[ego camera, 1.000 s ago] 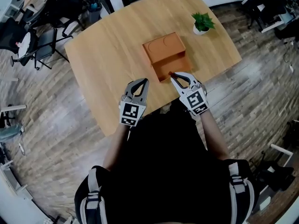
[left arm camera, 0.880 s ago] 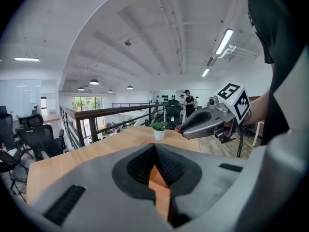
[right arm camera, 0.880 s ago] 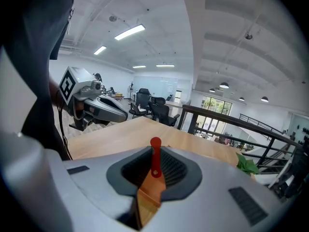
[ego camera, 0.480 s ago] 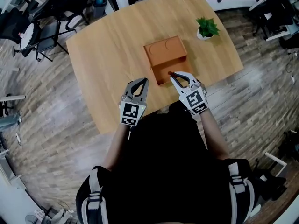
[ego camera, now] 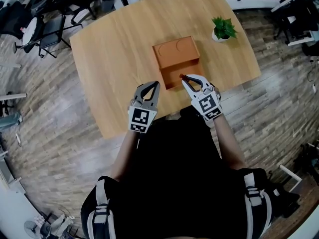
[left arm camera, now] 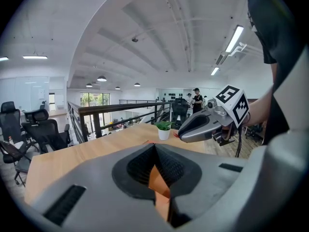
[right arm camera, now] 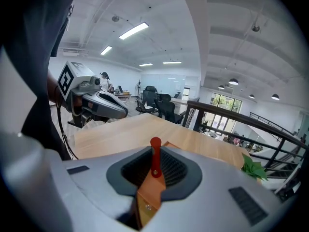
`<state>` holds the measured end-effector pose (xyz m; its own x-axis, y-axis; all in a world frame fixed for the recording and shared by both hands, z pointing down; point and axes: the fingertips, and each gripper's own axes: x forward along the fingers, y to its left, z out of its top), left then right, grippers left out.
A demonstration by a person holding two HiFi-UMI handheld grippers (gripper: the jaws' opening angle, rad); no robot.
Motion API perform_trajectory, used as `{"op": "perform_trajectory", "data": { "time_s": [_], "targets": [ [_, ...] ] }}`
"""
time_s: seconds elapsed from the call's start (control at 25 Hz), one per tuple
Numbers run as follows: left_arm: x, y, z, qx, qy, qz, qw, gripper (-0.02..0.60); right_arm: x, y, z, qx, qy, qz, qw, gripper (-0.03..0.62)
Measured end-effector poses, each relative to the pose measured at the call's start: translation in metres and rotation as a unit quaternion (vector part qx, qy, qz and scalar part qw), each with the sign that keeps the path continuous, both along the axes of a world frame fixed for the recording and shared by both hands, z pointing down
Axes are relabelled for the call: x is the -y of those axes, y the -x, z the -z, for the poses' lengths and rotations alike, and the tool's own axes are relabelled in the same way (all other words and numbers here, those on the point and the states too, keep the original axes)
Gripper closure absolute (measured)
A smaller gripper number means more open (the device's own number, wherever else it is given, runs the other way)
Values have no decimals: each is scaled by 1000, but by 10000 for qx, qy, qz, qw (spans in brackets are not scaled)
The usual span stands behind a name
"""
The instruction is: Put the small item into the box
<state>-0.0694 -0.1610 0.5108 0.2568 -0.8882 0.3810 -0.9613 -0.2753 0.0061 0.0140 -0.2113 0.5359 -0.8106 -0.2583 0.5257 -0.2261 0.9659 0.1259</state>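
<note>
Right gripper [ego camera: 185, 79] pinches the small item [right arm camera: 155, 161] — slim, red, round-headed — over the box [ego camera: 175, 58]; left gripper [ego camera: 155, 85] closed, empty.

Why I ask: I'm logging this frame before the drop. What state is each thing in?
left gripper: shut, empty.
right gripper: shut on the small red item.
small red item: pinched between the jaws, held at the box's near end, not yet released.
box: open, near compartment exposed.
potted plant: upright on the table.
</note>
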Motion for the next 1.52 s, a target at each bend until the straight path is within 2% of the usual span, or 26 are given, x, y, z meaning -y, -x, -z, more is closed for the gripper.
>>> {"op": "perform_trajectory", "data": {
  "time_s": [0.48, 0.72, 0.92, 1.2, 1.52],
  "targets": [
    [4, 2, -1, 117, 116, 289, 9994, 560, 10, 2, -28, -151, 154, 388, 9990, 529],
    [-3, 8, -3, 173, 241, 529, 9982, 560, 15, 4, -45, -220, 488, 467, 9975, 530],
    [-6, 21, -2, 209, 260, 744, 9967, 560, 16, 12, -73, -460, 650, 676, 9945, 528],
    [-4, 22, -3, 255, 287, 840, 9957, 560, 12, 11, -111, -808, 888, 856, 9891, 528],
    [1, 19, -1, 321, 302, 809, 9957, 560, 13, 18, -132, -1191, 687, 1236, 9828, 528]
  ]
}}
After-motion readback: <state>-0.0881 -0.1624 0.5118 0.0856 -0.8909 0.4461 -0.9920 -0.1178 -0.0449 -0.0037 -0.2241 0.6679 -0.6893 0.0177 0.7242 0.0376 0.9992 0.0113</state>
